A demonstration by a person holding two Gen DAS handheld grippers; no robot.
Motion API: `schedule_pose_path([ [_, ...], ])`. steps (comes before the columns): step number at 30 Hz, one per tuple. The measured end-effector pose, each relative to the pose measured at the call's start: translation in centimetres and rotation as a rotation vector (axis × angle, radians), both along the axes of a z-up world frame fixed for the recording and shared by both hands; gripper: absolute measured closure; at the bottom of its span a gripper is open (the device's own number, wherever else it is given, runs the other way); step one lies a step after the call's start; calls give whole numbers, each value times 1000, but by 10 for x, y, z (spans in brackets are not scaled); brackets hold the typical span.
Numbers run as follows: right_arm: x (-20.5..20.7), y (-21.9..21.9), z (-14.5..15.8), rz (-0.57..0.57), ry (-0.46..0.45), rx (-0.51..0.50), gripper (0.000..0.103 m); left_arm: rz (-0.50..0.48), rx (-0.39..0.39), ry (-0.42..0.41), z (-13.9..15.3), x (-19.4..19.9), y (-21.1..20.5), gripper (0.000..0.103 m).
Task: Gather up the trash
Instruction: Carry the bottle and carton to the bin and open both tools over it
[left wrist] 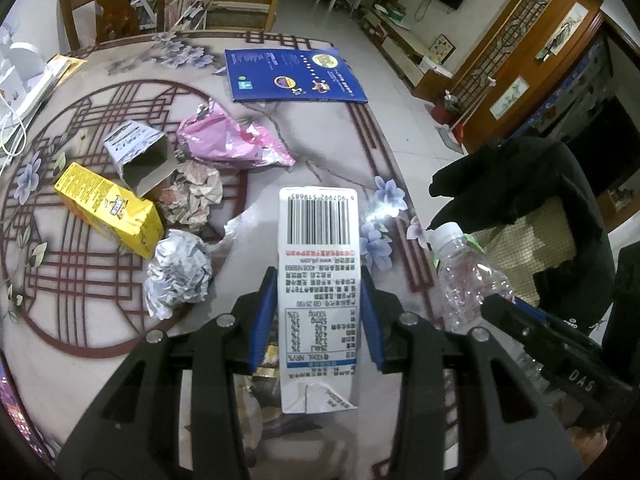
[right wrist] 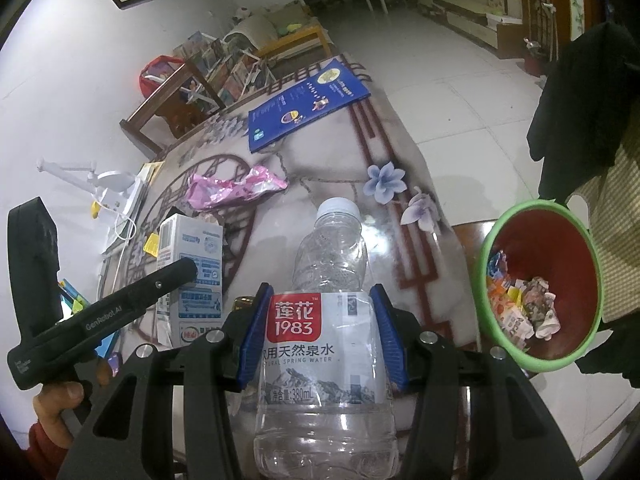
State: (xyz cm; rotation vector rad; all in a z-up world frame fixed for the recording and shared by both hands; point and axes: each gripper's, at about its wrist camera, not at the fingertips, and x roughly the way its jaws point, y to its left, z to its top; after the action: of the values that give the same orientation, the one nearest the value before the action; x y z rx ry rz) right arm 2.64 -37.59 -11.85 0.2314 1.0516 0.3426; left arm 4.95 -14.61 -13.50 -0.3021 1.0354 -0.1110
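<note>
Where blue pads press: bottle [right wrist: 326, 320] within right claw [right wrist: 323, 334]

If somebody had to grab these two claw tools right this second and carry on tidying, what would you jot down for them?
Left gripper: shut on the white milk carton with a barcode.
Right gripper: shut on the clear empty plastic water bottle.
Green-rimmed red bin: beside the table, to the right, already holding some wrappers.
Still on the patterned tablecloth: yellow box, open grey box, pink foil wrapper, two crumpled paper balls.
Left to do: drop both held items in the bin, then fetch the rest.
</note>
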Motion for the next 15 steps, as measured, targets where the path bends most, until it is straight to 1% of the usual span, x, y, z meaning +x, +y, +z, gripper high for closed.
schedule_pose_path([
  [8, 5, -28, 4, -21, -13, 6, 54, -22, 7, -14, 6, 11, -27, 65],
  [15, 7, -69, 3, -87, -15, 8, 54, -79, 11, -30, 11, 23, -64, 65],
])
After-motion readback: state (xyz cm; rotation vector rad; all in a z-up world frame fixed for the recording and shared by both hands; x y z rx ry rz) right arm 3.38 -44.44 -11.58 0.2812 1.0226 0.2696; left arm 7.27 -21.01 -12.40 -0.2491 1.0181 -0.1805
